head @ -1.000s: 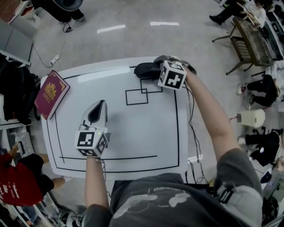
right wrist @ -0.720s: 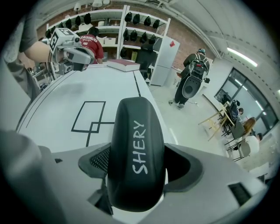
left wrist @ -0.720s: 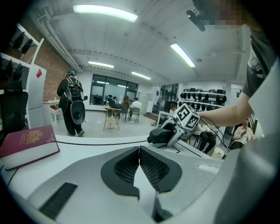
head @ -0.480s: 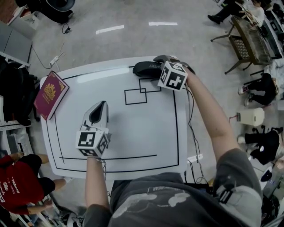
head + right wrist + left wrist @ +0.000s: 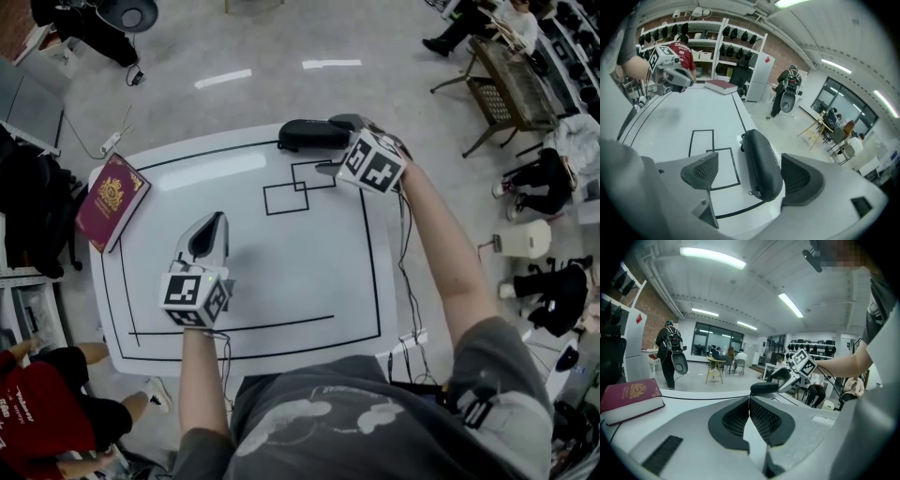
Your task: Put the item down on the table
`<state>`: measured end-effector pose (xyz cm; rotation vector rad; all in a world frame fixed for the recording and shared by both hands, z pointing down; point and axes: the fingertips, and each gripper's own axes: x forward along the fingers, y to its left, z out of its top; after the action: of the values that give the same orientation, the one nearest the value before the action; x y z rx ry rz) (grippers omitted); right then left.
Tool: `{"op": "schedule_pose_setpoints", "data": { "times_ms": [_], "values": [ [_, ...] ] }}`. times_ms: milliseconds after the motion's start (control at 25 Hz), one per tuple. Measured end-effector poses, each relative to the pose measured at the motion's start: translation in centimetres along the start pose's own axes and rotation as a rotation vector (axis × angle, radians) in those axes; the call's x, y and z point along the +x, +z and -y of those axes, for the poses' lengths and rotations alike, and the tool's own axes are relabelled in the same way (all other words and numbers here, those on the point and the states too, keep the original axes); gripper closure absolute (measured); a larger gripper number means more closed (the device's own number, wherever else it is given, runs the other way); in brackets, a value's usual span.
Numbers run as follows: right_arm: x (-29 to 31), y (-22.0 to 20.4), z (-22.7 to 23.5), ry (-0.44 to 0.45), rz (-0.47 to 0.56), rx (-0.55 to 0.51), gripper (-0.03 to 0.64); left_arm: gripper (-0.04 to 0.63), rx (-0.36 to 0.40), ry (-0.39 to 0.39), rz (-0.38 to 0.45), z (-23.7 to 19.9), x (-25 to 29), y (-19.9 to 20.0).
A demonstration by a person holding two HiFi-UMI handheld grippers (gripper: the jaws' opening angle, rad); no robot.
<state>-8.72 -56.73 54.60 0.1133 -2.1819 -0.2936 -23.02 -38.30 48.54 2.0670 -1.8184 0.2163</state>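
Observation:
A black zipped case (image 5: 314, 134) lies on the white table (image 5: 281, 281) at its far edge, across the black border line. My right gripper (image 5: 336, 143) stands around its right end. Its jaws are opening, and in the right gripper view the case (image 5: 761, 161) lies between the fingers (image 5: 701, 171) with a wide gap on the left side. My left gripper (image 5: 211, 227) rests low at the table's near left, shut and empty; its view shows the jaws (image 5: 749, 401) closed together and the case (image 5: 764, 388) far off.
A maroon passport (image 5: 111, 200) lies at the table's left edge. Two overlapping black taped rectangles (image 5: 298, 187) sit beside the case. Chairs (image 5: 506, 89) and people surround the table; a person in red (image 5: 42, 427) is at the near left.
The right gripper's jaws have spread off the case, which now lies on the table. The left gripper has stayed where it was.

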Motion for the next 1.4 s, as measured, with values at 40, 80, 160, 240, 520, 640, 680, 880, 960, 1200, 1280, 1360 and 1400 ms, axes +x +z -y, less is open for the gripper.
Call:
{"op": "schedule_pose_setpoints", "data": {
  "times_ms": [40,80,160,240,520,640,680,880,960,1200,1280,1360,1400],
  "values": [
    [-0.7,0.3,-0.2,-0.017,0.016,0.025,0.209,0.592,-0.001,-0.008,0.006,0.1,-0.4,0.1],
    [-1.3,0.6,-0.6,-0.03,0.03,0.053,0.209,0.592,-0.001,-0.016,0.012,0.2,-0.9,0.2],
    [-2.5,1.1,-1.6,-0.049,0.057,0.112,0.209,0.592,0.003,-0.033,0.021,0.4,-1.8,0.4],
    [-3.7,1.9,-2.8,-0.072,0.1,0.177,0.218,0.592,0.01,-0.049,0.032,0.5,-2.8,0.7],
    [-7.5,5.8,-8.4,-0.174,0.25,0.363,0.397,0.592,0.029,-0.102,0.084,0.6,-7.4,1.5],
    [-8.9,7.3,-11.0,-0.245,0.288,0.417,0.491,0.592,0.031,-0.122,0.101,0.8,-10.2,1.1],
    [-9.4,7.8,-11.9,-0.273,0.297,0.434,0.529,0.592,0.03,-0.13,0.106,0.9,-11.2,0.9],
    [-12.5,9.2,-17.4,-0.371,0.34,0.5,0.617,0.592,0.046,-0.172,0.135,1.7,-16.4,-0.1],
    [-13.5,9.6,-20.0,-0.391,0.348,0.509,0.617,0.592,0.053,-0.19,0.138,2.1,-18.4,-0.8],
    [-15.6,8.9,-27.5,-0.441,0.369,0.632,0.618,0.592,0.048,-0.245,0.118,3.0,-23.0,-3.6],
    [-16.1,8.3,-29.6,-0.449,0.378,0.686,0.618,0.592,0.048,-0.261,0.107,3.5,-24.0,-4.6],
    [-16.3,8.0,-31.2,-0.448,0.39,0.729,0.618,0.592,0.046,-0.275,0.106,3.9,-24.9,-5.3],
    [-16.3,8.1,-32.0,-0.439,0.396,0.745,0.618,0.592,0.043,-0.28,0.107,4.1,-25.3,-5.6]
  ]
}}
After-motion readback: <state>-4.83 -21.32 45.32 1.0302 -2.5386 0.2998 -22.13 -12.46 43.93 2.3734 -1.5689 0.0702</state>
